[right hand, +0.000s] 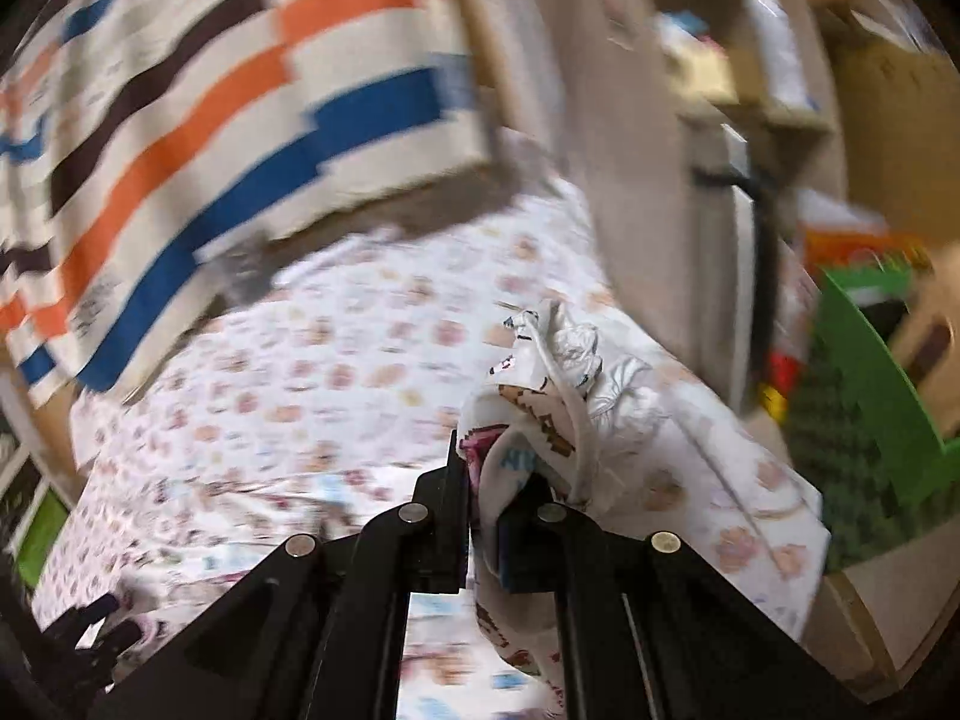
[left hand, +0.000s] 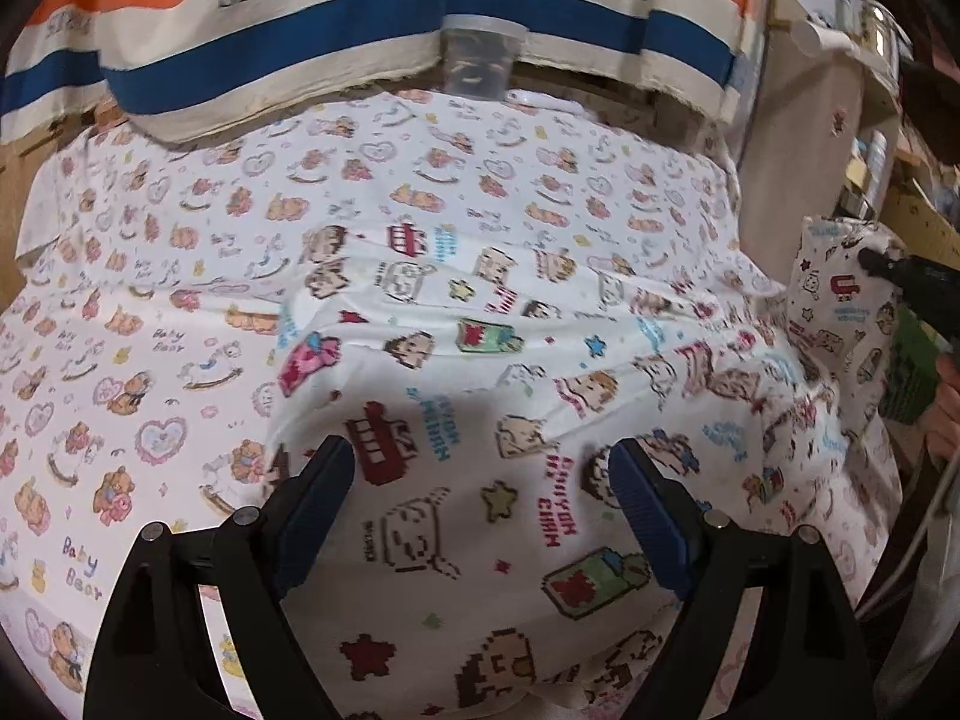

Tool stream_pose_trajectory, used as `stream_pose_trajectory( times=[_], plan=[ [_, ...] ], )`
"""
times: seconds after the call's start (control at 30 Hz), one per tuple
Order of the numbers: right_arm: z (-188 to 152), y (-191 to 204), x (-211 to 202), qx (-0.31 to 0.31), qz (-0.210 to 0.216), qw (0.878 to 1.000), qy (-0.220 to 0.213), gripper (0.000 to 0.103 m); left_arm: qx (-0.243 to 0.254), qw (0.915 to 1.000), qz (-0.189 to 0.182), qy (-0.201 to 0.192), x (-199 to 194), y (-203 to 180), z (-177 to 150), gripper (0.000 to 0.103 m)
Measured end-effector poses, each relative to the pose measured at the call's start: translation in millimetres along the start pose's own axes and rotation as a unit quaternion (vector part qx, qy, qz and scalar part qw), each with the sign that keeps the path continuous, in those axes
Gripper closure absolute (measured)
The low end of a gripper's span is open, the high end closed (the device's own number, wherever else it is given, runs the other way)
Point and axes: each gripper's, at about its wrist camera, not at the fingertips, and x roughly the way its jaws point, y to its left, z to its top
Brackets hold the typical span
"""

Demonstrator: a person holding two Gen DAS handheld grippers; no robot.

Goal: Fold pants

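Note:
The pants (left hand: 480, 360), white with pixel cartoon prints, lie spread across a bed sheet (left hand: 150, 312) printed with bears. My left gripper (left hand: 483, 456) hovers open just over their near part, its blue pads (left hand: 327, 480) wide apart with nothing between them. At the right edge, one end of the pants (left hand: 840, 306) is lifted off the bed by my right gripper (left hand: 870, 261). In the right wrist view, that right gripper (right hand: 486, 468) is shut on a bunched wad of the pants (right hand: 540, 396), and a white drawstring (right hand: 570, 402) loops over it. This view is motion-blurred.
A striped cloth (left hand: 360, 18) with orange and blue bands and "PARIS" lettering hangs behind the bed. A clear plastic container (left hand: 480, 60) stands at its foot. Shelves with jars (left hand: 882, 30) and a green basket (right hand: 870, 372) crowd the right side.

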Motion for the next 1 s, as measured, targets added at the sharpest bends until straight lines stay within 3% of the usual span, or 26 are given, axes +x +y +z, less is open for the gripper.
stream_pose_trajectory(
  times=[0.23,0.5,0.7,1.0],
  plan=[
    [8.1,100.6,-29.2,-0.057,0.085,0.995,-0.011,0.097,-0.004,0.9997,0.0,-0.024,-16.8,11.0,8.3,0.017],
    [-15.8,214.6,-40.7,-0.102,0.203,0.974,0.009,0.097,-0.038,0.9957,0.013,-0.084,-67.7,46.8,20.3,0.017],
    [-60.0,275.8,-14.8,-0.119,0.219,0.967,0.055,0.097,-0.053,0.9924,0.028,-0.107,-91.2,69.7,16.3,0.017],
    [-121.2,304.7,24.3,-0.134,0.213,0.961,0.116,0.096,-0.108,0.9871,0.044,-0.11,-97.5,109.6,6.0,0.017]
  ],
)
